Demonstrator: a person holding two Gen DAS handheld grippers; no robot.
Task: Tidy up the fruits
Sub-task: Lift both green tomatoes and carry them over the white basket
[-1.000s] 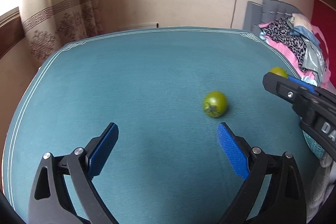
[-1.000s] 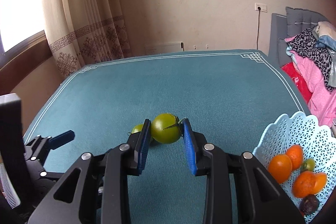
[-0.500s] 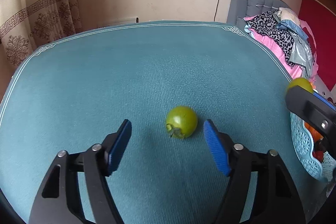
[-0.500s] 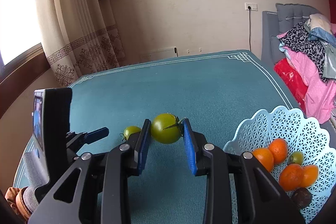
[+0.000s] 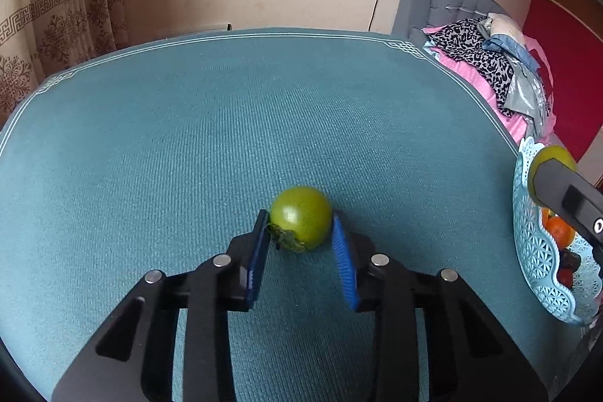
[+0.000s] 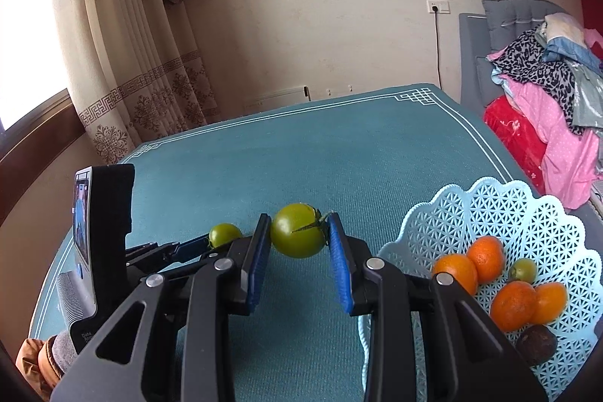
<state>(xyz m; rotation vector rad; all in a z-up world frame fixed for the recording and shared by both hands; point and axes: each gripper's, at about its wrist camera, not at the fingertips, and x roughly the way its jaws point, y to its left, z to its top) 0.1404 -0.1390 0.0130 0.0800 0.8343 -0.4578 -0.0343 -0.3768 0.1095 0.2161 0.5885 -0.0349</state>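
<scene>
My left claw [image 5: 301,232] is pinching a green tomato [image 5: 300,216] on the table [image 5: 188,138]; my right claw [image 6: 298,236] is gripping another green tomato [image 6: 297,235] beside the basket [image 6: 471,202], next needing release inside.

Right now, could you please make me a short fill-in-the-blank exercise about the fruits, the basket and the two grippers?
1. The right gripper holds a green fruit between its ____ pads.
2. The left gripper has its jaws at the two sides of another ____ fruit on the tablecloth.
3. The light blue basket holds four ____ fruits.

Missing words: blue; green; orange
</scene>
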